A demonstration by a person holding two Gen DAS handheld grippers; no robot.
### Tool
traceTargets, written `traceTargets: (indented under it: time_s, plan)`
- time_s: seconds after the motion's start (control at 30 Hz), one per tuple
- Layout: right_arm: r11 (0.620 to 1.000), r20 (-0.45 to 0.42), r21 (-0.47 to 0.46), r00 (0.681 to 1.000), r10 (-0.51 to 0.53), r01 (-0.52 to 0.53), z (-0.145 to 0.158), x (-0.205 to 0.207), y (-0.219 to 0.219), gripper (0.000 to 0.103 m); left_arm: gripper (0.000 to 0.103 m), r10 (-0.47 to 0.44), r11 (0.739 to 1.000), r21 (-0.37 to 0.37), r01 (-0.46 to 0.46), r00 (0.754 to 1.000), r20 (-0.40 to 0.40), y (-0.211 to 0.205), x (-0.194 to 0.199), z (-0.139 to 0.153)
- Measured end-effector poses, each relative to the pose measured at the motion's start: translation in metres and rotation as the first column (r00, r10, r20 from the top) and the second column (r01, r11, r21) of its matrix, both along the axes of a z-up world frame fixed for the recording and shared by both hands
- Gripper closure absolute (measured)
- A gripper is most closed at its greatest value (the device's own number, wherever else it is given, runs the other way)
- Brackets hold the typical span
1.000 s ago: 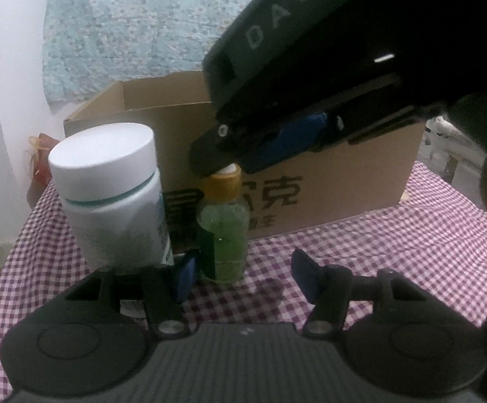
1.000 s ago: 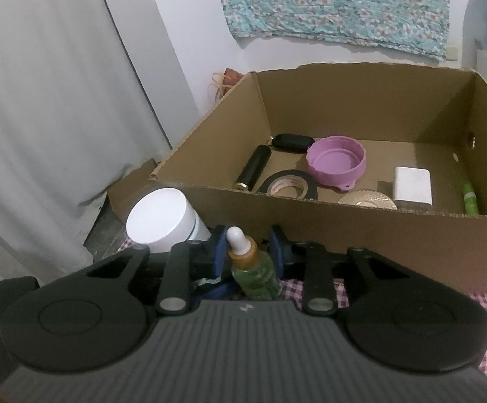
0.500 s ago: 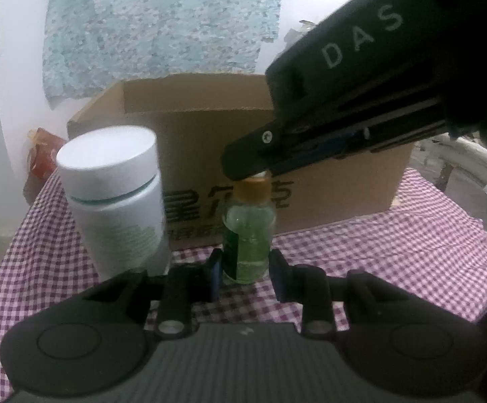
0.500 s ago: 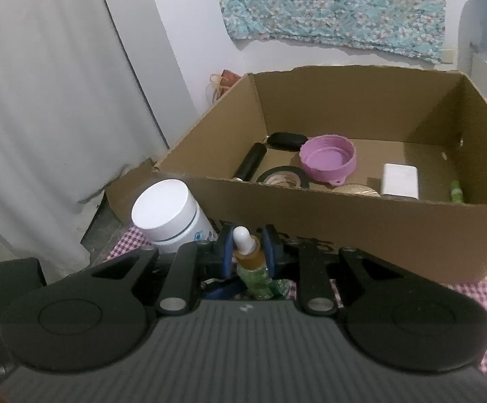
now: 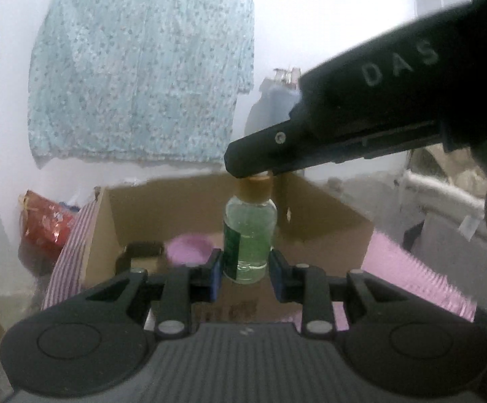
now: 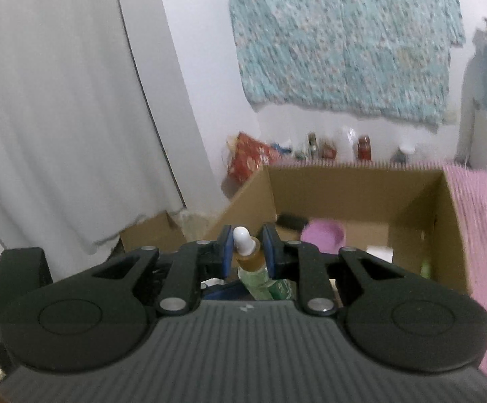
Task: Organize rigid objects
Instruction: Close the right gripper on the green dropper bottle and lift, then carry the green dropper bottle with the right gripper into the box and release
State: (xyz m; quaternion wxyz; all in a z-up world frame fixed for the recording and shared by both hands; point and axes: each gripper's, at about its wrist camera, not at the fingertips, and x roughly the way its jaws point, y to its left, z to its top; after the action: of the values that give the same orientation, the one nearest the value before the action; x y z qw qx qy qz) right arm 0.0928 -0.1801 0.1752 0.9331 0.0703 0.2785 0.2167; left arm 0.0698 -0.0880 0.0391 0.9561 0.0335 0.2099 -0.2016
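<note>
Together, 2 grippers (left [image 5: 246, 268], right [image 6: 246, 252]) clamp dropper bottle [image 5: 249, 235].

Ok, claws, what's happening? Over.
Left claw shut on dropper bottle body. Right claw shut on its top. Bottle up before the cardboard box. Nothing in the way.

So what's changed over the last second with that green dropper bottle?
The left gripper closed on the green dropper bottle's body, and both grippers lifted it off the checked cloth, up to the cardboard box. Unchanged: the right gripper stays clamped on its cap.
</note>
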Motion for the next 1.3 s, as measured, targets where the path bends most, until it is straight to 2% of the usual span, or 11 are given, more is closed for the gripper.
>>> traceTargets:
  time_s: [0.17,0.37,0.6,0.7,0.77,0.87,0.97,1.1,1.13,1.2,1.3]
  plan:
    - [1.0,0.02,0.002,1.0,0.004,-0.004,0.027,0.038,-0.023,0.085,0.073,-0.039,0.998,-0.056,0.035,0.996,-0.082,-0.016,0.051,0.024]
    - [0.999,-0.098,0.031,0.995,-0.015,0.018,0.025,0.116,-0.065,0.085,0.073,-0.045,0.997,-0.071,0.028,0.97,-0.238,-0.049,0.129,0.022]
    - [0.995,-0.224,0.068,0.973,-0.055,0.072,-0.018,0.193,-0.104,0.085,0.073,-0.004,0.999,-0.041,-0.013,0.918,-0.396,-0.079,0.201,-0.009]
    - [0.992,-0.272,0.084,0.96,-0.073,0.099,-0.044,0.214,-0.115,0.085,0.073,0.017,1.0,-0.014,-0.026,0.895,-0.446,-0.085,0.222,-0.021]
    - [0.99,-0.296,0.087,0.952,-0.077,0.107,-0.06,0.223,-0.117,0.085,0.073,0.037,0.999,0.008,-0.038,0.869,-0.493,-0.087,0.236,-0.027]
    - [0.986,-0.336,0.117,0.939,-0.075,0.121,-0.081,0.239,-0.116,0.085,0.073,0.055,0.998,0.022,-0.051,0.838,-0.542,-0.083,0.245,-0.031]
    - [0.983,-0.357,0.136,0.932,-0.067,0.123,-0.095,0.246,-0.116,0.084,0.073,0.056,0.998,0.009,-0.061,0.826,-0.561,-0.078,0.245,-0.031]
    - [0.984,-0.378,0.135,0.924,-0.058,0.117,-0.106,0.249,-0.112,0.083,0.065,0.05,0.998,-0.008,-0.066,0.822,-0.567,-0.071,0.245,-0.031]
    - [0.984,-0.378,0.141,0.925,-0.046,0.107,-0.107,0.249,-0.111,0.083,0.063,0.047,0.998,-0.012,-0.065,0.828,-0.559,-0.07,0.243,-0.03]
    - [0.985,-0.376,0.143,0.926,-0.038,0.099,-0.105,0.246,-0.109,0.082,0.049,0.043,0.997,-0.025,-0.067,0.841,-0.539,-0.069,0.239,-0.028]
    - [0.987,-0.365,0.127,0.93,-0.049,0.102,-0.096,0.241,-0.105,0.074,0.041,0.059,0.995,-0.035,-0.089,0.865,-0.498,-0.065,0.228,-0.019]
